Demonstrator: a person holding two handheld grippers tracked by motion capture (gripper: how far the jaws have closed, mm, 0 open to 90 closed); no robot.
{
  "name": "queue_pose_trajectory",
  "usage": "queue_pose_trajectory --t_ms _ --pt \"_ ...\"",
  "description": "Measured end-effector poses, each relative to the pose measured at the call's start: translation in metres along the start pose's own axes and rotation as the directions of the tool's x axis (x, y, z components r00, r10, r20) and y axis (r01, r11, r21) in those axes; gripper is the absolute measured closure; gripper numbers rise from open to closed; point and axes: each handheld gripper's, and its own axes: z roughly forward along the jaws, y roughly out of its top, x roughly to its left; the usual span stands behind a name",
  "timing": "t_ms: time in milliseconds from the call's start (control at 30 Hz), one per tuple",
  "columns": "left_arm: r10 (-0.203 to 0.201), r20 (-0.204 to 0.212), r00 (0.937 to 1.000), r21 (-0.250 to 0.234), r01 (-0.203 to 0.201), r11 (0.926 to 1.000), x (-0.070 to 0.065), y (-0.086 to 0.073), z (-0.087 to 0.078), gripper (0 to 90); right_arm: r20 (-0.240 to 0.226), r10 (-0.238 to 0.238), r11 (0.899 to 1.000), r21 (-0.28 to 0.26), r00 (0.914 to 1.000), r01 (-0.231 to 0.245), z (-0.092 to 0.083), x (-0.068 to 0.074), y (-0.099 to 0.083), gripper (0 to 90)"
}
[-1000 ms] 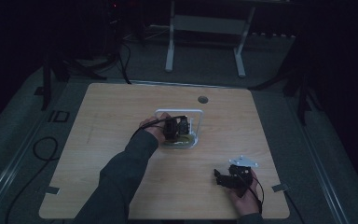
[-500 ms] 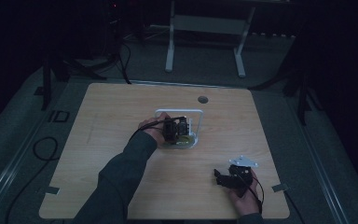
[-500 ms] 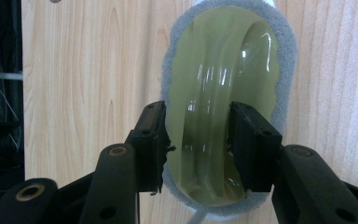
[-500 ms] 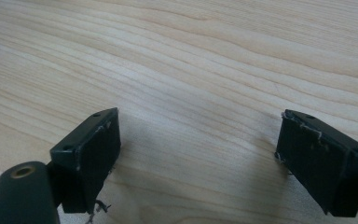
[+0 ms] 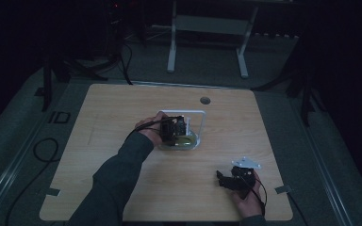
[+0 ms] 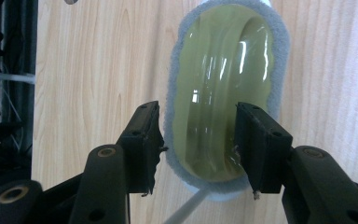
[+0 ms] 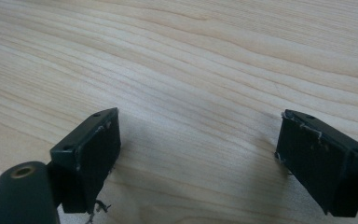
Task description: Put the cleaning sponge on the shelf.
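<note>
Sponge (image 6: 223, 93), left hand-held gripper (image 6: 198, 149) astride

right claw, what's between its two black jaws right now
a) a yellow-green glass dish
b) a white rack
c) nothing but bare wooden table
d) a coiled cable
c: in the right gripper view the right claw stands wide open with just the light wooden table between its jaws; the yellow-green dish sits between the jaws of the left claw instead.

Dim, murky overhead view; gripper views bright, sharp.
</note>
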Motion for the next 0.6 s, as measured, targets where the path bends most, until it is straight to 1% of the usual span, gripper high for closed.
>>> queue_pose_trajectory --t_ms 33,167,233,300,433,533,600 --pt "0.0 0.003 1.0 -0.005 0.0 1.0 0.0 -0.001 -0.002 51.1 0.0 0.0 1.0 0.0 1.0 0.0 0.0 0.0 0.0 13.1" --pt "-0.029 0.029 0.9992 -0.049 0.03 0.9983 0.002 -0.004 -0.01 51.3 0.0 0.001 1.0 0.0 1.0 -0.001 0.0 0.0 0.0 13.1" --pt "-0.051 0.052 0.9974 -0.074 0.055 0.9958 0.002 -0.006 -0.015 51.7 0.0 0.001 1.0 0.0 1.0 -0.001 0.0 0.0 0.0 13.1" --pt "-0.06 0.065 0.9961 -0.091 0.065 0.9937 0.002 -0.009 -0.02 51.8 0.0 0.002 1.0 -0.001 1.0 -0.002 0.0 0.0 0.0 13.1" --pt "-0.081 0.06 0.9949 -0.127 0.088 0.9879 0.002 -0.014 -0.032 52.6 0.0 0.001 1.0 -0.001 1.0 -0.001 0.0 0.0 0.0 13.1" --pt "-0.098 0.076 0.9922 -0.156 0.109 0.9817 -0.001 -0.017 -0.041 52.5 0.0 -0.001 1.0 -0.001 1.0 0.001 0.0 0.0 0.0 13.1" --pt "-0.108 0.065 0.992 -0.166 0.118 0.9791 -0.004 -0.02 -0.049 52.4 0.0 0.0 1.0 -0.001 1.0 0.0 0.0 0.0 0.0 13.1"
